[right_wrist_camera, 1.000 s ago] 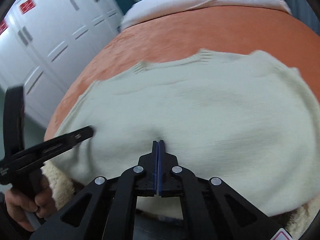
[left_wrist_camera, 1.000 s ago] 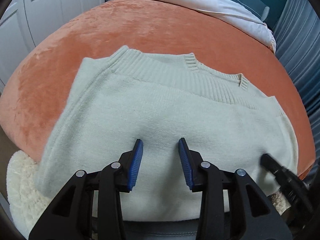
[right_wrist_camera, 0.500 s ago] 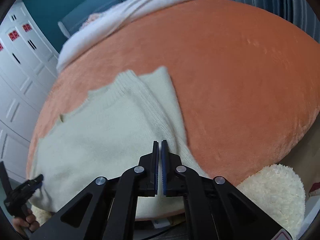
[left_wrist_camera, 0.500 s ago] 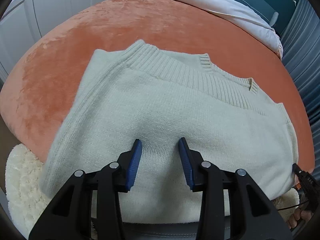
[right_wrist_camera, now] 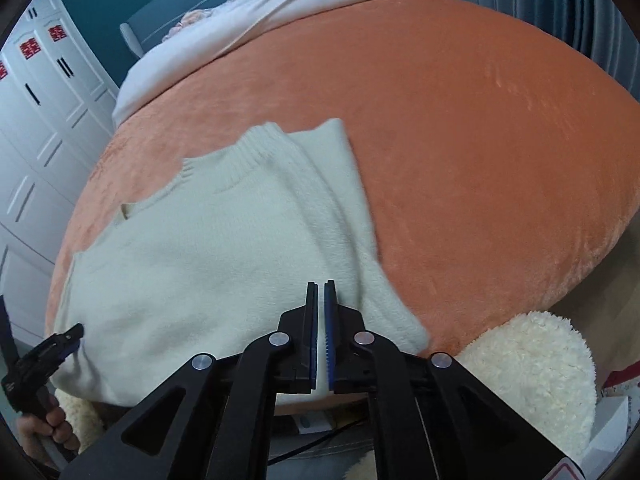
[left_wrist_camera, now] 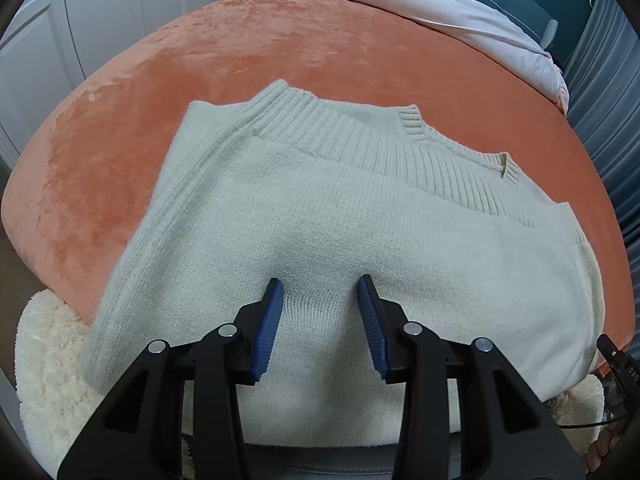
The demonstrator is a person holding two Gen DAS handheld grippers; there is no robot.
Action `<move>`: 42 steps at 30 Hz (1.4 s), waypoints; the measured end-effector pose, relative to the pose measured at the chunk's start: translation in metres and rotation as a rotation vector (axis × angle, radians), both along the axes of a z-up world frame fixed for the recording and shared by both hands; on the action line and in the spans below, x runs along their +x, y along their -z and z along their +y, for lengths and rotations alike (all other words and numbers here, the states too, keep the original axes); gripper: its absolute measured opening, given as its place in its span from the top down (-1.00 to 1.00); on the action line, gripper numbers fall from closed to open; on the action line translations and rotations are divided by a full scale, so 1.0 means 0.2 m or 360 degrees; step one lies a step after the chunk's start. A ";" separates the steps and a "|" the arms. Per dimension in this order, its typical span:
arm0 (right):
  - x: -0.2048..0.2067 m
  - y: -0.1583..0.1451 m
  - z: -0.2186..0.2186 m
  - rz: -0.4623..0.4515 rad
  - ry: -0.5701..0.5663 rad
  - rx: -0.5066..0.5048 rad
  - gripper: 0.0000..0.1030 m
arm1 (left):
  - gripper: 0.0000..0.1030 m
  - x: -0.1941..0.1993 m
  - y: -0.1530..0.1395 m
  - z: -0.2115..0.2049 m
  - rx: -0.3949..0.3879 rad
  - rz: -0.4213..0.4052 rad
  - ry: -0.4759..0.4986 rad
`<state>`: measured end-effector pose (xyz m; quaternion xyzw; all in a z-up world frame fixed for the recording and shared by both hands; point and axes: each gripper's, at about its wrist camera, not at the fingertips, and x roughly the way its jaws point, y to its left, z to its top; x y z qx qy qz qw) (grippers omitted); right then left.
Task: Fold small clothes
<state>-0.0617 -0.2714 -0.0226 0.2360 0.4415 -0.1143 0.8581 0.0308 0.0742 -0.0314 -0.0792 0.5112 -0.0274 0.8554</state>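
Cream knitted sweater [left_wrist_camera: 340, 248] lies on the orange bed [left_wrist_camera: 280, 48], long axis across the frame, under my spread left fingers [left_wrist_camera: 269, 320], while my right fingers [right_wrist_camera: 311, 320], just parting and empty, hover at its lower-right corner.

An orange blanket [left_wrist_camera: 360, 40] covers the bed beside white wardrobes [right_wrist_camera: 36, 128].

Soft, even indoor light, moderately bright, no glare. Faint shadow under the sweater [left_wrist_camera: 360, 240] near the fingers [left_wrist_camera: 266, 328]. Strong fisheye bending, dark vignette at corners. Right wrist view slightly motion-blurred along sweater edges; left sharp.
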 end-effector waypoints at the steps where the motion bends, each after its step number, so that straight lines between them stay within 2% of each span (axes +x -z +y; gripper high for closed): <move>1: 0.00 -0.01 0.04 -0.0014 -0.0038 0.0017 0.86 | 0.27 0.00 0.00 0.00 0.0002 -0.0001 -0.0001; 3: 0.00 0.00 0.12 0.0032 -0.0121 -0.0011 0.86 | 0.27 0.00 0.00 0.00 0.0011 -0.0006 -0.0003; 6: 0.07 0.21 0.24 0.0294 -0.0232 -0.0076 0.87 | 0.26 0.00 0.00 -0.01 0.0029 -0.0011 0.0001; 7: 0.08 0.21 0.25 0.0311 -0.0227 -0.0105 0.88 | 0.26 0.00 0.00 0.00 0.0028 -0.0011 0.0004; 9: 0.09 0.12 0.29 0.0241 -0.0241 -0.0109 0.77 | 0.26 -0.01 0.00 0.00 -0.0010 -0.0004 -0.0002; 14: 0.11 -0.12 0.47 -0.0013 -0.0388 0.0012 0.77 | 0.20 -0.04 -0.05 0.13 -0.0197 0.0015 -0.0121; 15: 0.13 -0.15 0.52 -0.0047 -0.0440 0.0028 0.77 | 0.13 -0.05 -0.06 0.17 -0.0213 0.0015 -0.0153; 17: 0.17 -0.19 0.64 -0.0077 -0.0538 0.0042 0.77 | 0.11 -0.07 -0.08 0.24 -0.0217 0.0009 -0.0213; 19: 0.26 -0.17 0.77 -0.0065 -0.0633 0.0080 0.77 | 0.11 -0.08 -0.09 0.30 -0.0226 0.0011 -0.0235; 22: 0.35 -0.09 0.94 -0.0015 -0.0740 0.0036 0.77 | 0.11 -0.10 -0.10 0.39 -0.0237 0.0005 -0.0282; 24: 0.45 0.05 1.05 0.0106 -0.0807 -0.0052 0.78 | 0.11 -0.11 -0.10 0.43 -0.0267 0.0005 -0.0298; 25: 0.50 0.14 1.08 0.0187 -0.0821 -0.0088 0.95 | 0.11 -0.12 -0.10 0.45 -0.0282 0.0006 -0.0308; 26: 0.51 0.18 1.09 0.0224 -0.0824 -0.0107 1.00 | 0.11 -0.12 -0.10 0.46 -0.0299 0.0006 -0.0314; 28: 0.51 0.13 1.09 0.0235 -0.0802 -0.0107 1.00 | 0.10 -0.13 -0.12 0.50 -0.0307 -0.0016 -0.0335; 30: 0.49 0.04 1.08 0.0168 -0.0777 -0.0047 0.94 | -0.12 -0.13 -0.14 0.56 -0.0312 -0.0045 -0.0385; 33: 0.49 -0.06 1.08 0.0076 -0.0759 -0.0080 0.94 | -0.24 -0.10 -0.12 0.63 -0.0400 -0.0048 -0.0448; 36: 0.58 0.05 1.07 0.0186 -0.0747 -0.0136 1.00 | -0.28 -0.04 -0.03 0.66 -0.0496 0.0054 -0.0464; 40: 0.64 0.13 1.07 0.0173 -0.0764 -0.0179 1.00 | -0.52 0.04 0.11 0.64 -0.0593 0.0194 -0.0484; 42: 0.66 0.14 1.08 0.0181 -0.0771 -0.0196 1.00 | -0.66 0.06 0.13 0.62 -0.0580 0.0178 -0.0503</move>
